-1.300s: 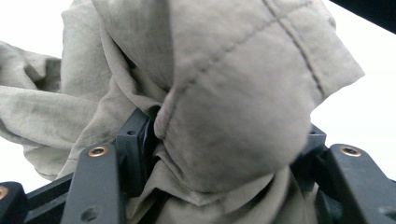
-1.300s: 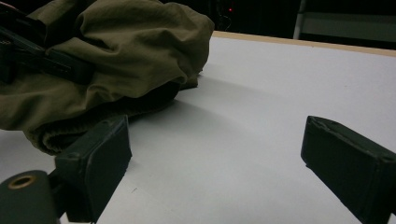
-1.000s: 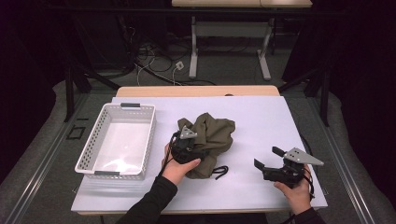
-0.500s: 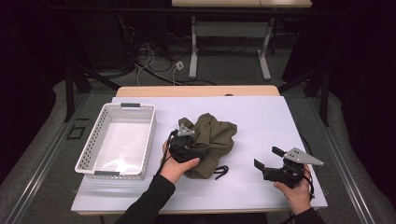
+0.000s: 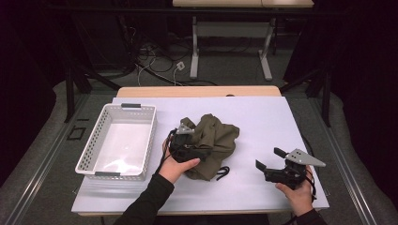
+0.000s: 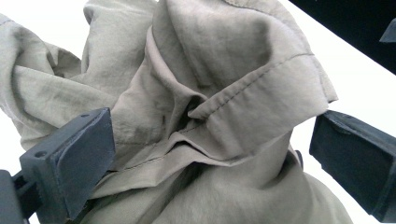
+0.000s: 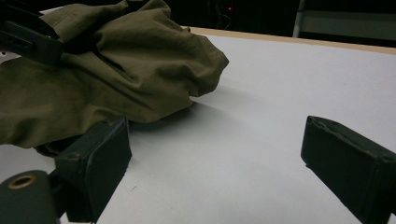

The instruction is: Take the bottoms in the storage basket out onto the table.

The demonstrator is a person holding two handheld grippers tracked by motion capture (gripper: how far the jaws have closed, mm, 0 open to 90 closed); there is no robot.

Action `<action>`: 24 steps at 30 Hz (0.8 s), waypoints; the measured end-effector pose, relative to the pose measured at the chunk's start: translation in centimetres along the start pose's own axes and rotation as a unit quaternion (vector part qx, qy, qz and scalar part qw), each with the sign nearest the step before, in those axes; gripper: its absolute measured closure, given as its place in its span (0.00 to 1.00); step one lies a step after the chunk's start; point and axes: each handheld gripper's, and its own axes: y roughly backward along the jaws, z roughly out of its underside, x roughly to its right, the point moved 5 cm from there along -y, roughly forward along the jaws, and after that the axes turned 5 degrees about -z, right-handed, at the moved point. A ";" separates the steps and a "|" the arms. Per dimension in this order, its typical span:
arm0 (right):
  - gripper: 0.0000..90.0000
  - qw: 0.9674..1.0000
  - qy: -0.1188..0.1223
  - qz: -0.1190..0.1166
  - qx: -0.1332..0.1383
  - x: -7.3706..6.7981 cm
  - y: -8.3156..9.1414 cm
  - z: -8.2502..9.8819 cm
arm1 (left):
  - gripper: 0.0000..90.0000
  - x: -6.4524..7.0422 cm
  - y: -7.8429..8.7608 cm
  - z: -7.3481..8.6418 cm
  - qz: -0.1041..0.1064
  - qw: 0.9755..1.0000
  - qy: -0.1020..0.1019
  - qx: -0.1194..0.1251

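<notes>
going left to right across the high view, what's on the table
white perforated plastic basket → left gripper → crumpled olive-green fabric garment → right gripper

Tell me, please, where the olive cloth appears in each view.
High view: cloth at the table's middle, right of the basket.
Left gripper view: cloth across the picture, between the open tongs.
Right gripper view: cloth upper left.
Shared landmark: the white table.
</notes>
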 end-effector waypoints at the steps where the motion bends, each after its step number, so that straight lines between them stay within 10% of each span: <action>1: 0.09 1.000 0.000 0.000 0.000 0.0 0.0 0.0 | 0.00 0.0 0.1 -0.1 -0.001 1.000 0.003 0.003; 24: 0.09 1.000 -0.003 0.002 0.005 0.1 0.1 0.0 | 0.00 -2.5 5.4 -2.3 -0.004 0.997 0.029 0.066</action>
